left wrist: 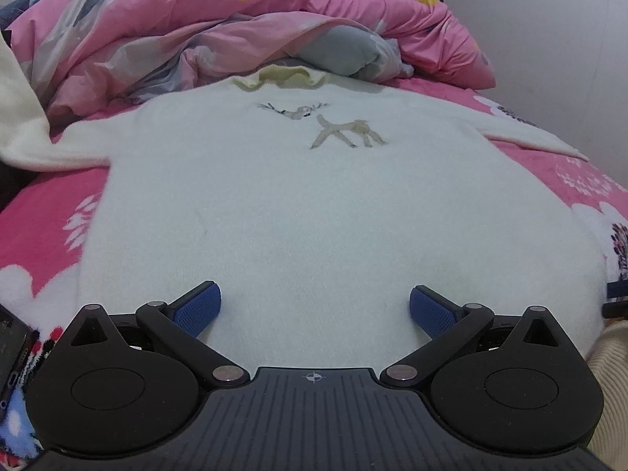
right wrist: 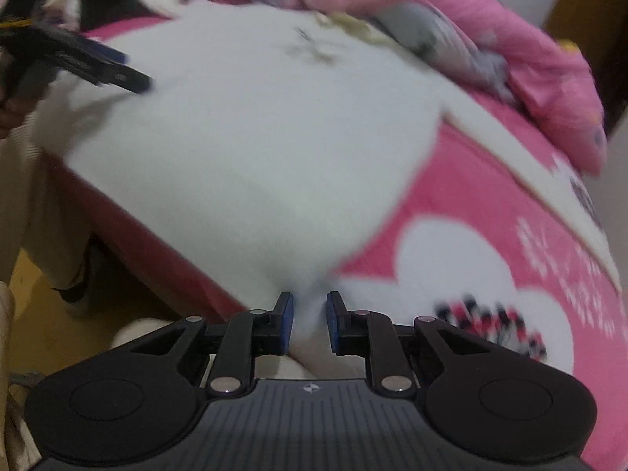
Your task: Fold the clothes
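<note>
A white sweater (left wrist: 314,196) with a deer stitched on its chest lies spread flat on the pink bed, collar at the far side and both sleeves out to the sides. My left gripper (left wrist: 314,294) hangs open over the near hem, its blue pads wide apart with only flat fabric beneath. In the blurred right wrist view the sweater (right wrist: 255,137) narrows to its near right hem corner, which sits pinched between the pads of my right gripper (right wrist: 310,302). The left gripper (right wrist: 129,70) shows at the upper left of that view, over the hem's other end.
A crumpled pink quilt (left wrist: 235,31) is heaped behind the collar. The pink patterned sheet (right wrist: 490,216) borders the sweater on both sides. A dark phone-like object (left wrist: 11,353) lies at the near left edge. A person's cream trouser leg (right wrist: 31,196) stands beside the bed over yellow floor (right wrist: 39,294).
</note>
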`<state>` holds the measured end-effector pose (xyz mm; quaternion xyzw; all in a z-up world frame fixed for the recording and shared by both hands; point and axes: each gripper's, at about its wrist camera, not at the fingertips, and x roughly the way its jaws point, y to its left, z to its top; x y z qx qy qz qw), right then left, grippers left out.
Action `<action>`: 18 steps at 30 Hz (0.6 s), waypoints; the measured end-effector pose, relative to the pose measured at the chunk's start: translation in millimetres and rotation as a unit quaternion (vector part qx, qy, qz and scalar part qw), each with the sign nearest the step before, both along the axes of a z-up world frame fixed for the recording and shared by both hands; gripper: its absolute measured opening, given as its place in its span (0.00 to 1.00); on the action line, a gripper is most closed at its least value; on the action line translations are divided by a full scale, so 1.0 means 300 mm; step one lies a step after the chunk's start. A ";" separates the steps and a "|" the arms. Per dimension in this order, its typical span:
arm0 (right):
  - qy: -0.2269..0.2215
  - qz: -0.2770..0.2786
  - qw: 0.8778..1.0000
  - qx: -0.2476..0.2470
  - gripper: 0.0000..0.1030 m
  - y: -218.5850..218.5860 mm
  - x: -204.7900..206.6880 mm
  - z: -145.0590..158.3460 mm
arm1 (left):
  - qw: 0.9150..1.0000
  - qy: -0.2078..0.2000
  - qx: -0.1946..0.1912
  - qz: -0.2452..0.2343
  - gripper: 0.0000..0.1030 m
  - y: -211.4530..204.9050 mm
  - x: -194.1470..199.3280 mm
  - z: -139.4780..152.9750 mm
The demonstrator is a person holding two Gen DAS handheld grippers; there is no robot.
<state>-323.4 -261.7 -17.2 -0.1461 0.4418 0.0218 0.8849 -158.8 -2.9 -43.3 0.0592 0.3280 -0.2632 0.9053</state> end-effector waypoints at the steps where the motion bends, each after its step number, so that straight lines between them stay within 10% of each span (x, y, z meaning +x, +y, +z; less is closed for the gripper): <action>1: 0.002 -0.008 1.000 -0.004 0.17 -0.008 -0.011 0.005 | 1.000 0.000 -0.001 0.000 1.00 0.001 0.000 -0.001; 11: -0.028 -0.014 0.995 0.092 0.19 -0.056 -0.030 0.099 | 1.000 -0.002 -0.007 -0.004 1.00 0.009 0.000 -0.005; 18: 0.005 -0.050 0.957 0.284 0.20 -0.251 0.030 0.018 | 1.000 -0.003 -0.004 -0.002 1.00 0.004 0.001 -0.005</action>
